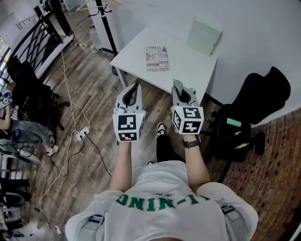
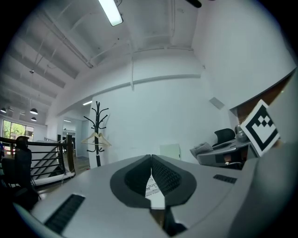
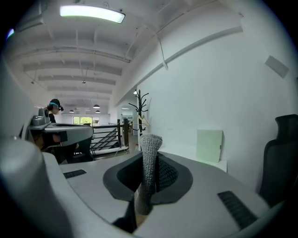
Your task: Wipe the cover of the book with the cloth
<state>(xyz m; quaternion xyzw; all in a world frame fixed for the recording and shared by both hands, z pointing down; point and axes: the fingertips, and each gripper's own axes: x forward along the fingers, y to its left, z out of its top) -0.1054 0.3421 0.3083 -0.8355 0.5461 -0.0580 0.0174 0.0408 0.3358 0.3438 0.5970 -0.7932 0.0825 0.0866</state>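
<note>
Now, approach step: right tool [image 3: 152, 161] pinching grey cloth [image 3: 150, 145]; left tool [image 2: 151, 161] pressed together, empty. Ahead, book [image 1: 157, 58] flat on white surface [image 1: 188, 68], well apart from both. Next: bring cloth down onto cover.

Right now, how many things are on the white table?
2 on the table: the book lying flat near the middle, and a pale green board standing at the back. None seems hidden.

Even, soft white light all round, barely any shadow in the head view. Both gripper views are heavy fisheye with black corners, each with a ceiling strip light [image 2: 111, 11] blown out at 11 o'clock. The cloth [image 3: 150, 162] knit looks sharp, plastic nearest the lens goes mushy
</note>
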